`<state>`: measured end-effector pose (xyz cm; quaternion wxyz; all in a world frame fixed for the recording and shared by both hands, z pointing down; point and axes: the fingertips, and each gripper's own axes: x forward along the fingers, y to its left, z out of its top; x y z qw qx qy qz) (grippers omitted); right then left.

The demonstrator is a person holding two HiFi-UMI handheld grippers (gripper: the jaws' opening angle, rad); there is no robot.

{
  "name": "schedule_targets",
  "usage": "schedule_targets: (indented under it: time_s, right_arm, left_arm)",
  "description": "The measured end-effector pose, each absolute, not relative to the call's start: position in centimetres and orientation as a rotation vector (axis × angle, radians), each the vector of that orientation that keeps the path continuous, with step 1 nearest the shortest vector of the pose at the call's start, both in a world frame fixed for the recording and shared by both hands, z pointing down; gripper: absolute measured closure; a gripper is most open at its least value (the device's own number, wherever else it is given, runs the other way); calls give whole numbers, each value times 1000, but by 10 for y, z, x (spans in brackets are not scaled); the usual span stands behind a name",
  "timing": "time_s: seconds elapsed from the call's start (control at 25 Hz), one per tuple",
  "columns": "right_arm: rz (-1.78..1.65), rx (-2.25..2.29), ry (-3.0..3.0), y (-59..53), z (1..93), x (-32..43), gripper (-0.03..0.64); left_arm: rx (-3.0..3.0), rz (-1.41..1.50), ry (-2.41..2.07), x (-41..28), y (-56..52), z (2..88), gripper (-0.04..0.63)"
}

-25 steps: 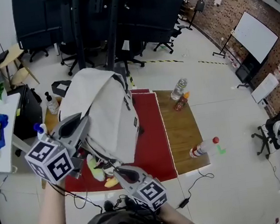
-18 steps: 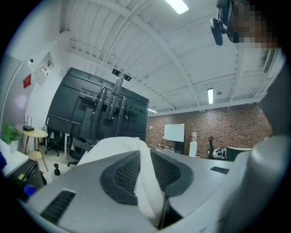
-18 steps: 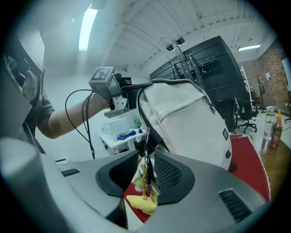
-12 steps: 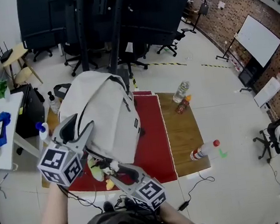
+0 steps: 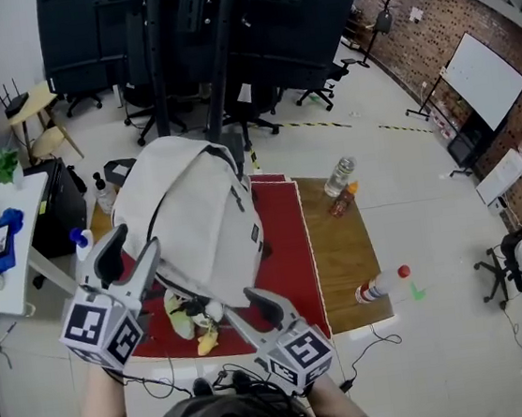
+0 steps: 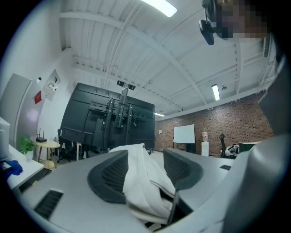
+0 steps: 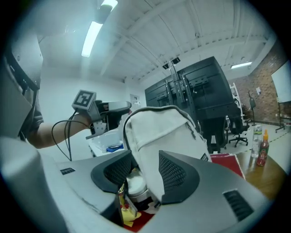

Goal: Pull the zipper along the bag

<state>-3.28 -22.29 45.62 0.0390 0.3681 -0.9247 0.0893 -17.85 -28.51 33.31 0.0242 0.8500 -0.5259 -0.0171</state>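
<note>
Both tools have just opened wide & pulled back a bit. 1 s ago they were pinched shut at the bag's near end; now no pad presses on it. L tool [image 5: 127, 254] is just beside the white bag [image 5: 199, 206], on its left side. R tool [image 5: 250, 313] is by the open near end. Bag lies on the red mat [image 5: 285, 247] on the counter [image 5: 336, 241], its long way pointing away from the person. Dark zip line [image 7: 136, 113] runs that way too. L tool looks nearer it, I think.
</note>
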Motion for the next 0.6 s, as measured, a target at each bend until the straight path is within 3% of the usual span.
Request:
schedule_targets:
  time_s: [0.12,0.24,0.4,0.48,0.6]
  right_arm:
    - [154,1158,-2861,-230,432,-25,437]
    - [50,1206,-2898,-235,404,-20,448]
    - [-45,1252,-2915,-235,380,-19,503]
    - [-72,1270,-2920,-235,375,-19,563]
    - [-72,1262,-2924,-236,377,-22,604]
  left_arm:
    - [2634,-77,-1694,-188,-272,325,321]
    - [2639,-82,-1747,-192,-259,324,380]
    - [2642,-33,-1806,-195,-236,332,495]
    - [2635,-14,-1827,-197,-227,337,545]
    - [2607,3,-1830,-200,-218,352,580]
